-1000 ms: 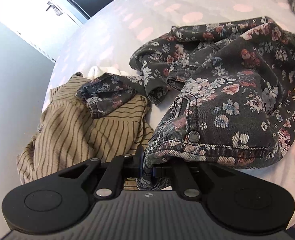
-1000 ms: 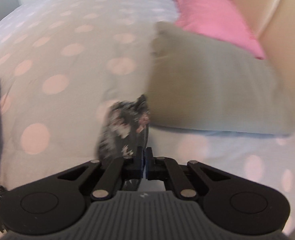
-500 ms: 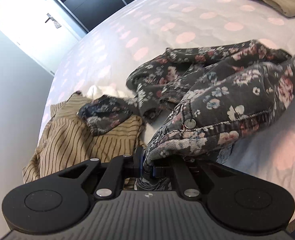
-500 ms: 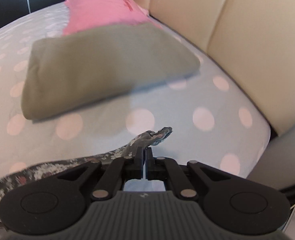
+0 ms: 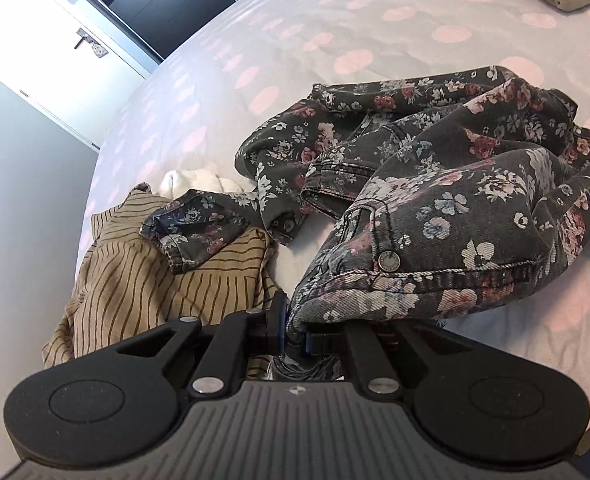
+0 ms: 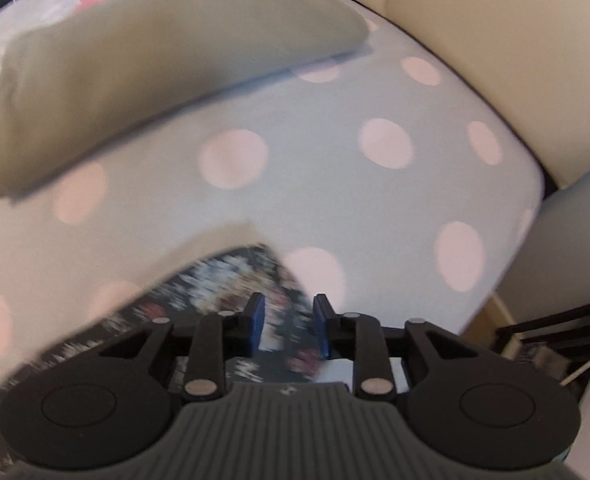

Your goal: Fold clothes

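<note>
Left tongs [image 5: 293,326] — floral jeans [image 5: 435,208] waistband

the dark grey floral-print denim jeans [image 5: 447,200] lie crumpled on the bed, spreading from the centre of the left wrist view toward 3 o'clock. the waistband with its round metal button [image 5: 389,260] sits raised at the near edge, bunched toward 6 o'clock. one leg trails toward 9 o'clock, its cuff resting on a tan striped shirt [image 5: 135,272]. in the right wrist view a blurred floral end [image 6: 231,284] lies at 6 o'clock.
</note>
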The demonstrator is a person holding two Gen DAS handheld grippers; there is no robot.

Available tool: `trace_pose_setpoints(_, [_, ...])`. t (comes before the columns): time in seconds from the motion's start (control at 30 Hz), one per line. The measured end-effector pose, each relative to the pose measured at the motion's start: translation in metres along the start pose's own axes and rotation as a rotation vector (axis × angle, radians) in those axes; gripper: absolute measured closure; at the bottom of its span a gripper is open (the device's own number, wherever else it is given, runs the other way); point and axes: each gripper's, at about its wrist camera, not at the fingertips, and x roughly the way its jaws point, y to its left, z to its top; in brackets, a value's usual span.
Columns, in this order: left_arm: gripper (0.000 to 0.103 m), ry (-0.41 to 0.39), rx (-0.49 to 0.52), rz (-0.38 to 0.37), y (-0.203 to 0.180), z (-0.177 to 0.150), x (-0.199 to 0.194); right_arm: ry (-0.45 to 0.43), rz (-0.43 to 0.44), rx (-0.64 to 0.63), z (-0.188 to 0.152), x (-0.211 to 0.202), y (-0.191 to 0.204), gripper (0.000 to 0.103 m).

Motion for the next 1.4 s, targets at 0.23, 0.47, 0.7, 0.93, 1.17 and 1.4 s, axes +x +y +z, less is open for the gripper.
trace_pose_setpoints(0.23, [0.097,0.027,0.011,0.005,-0.002,0.003,0.003,0.076,0.051,0.156,0.026,0.034,0.031,0.057])
trace_pose_setpoints(0.47, [0.097,0.061,0.013,0.003,-0.006,0.005,0.018,0.157,-0.014,0.220,0.032,0.077,0.044,0.063])
trace_pose_setpoints(0.7, [0.096,0.025,-0.058,-0.011,0.009,0.017,0.019,0.119,-0.013,0.262,0.044,0.066,0.039,0.100])
trace_pose_setpoints(0.93, [0.096,-0.108,-0.155,0.062,0.053,0.065,-0.001,-0.084,0.080,0.279,0.093,-0.012,0.044,0.101])
trace_pose_setpoints(1.17, [0.096,-0.280,-0.248,0.138,0.081,0.089,-0.041,-0.265,0.225,0.336,0.114,-0.064,0.031,0.101])
trace_pose_setpoints(1.4, [0.096,-0.154,-0.035,0.014,0.029,0.049,-0.029,-0.127,0.138,0.401,0.091,-0.008,-0.013,0.101])
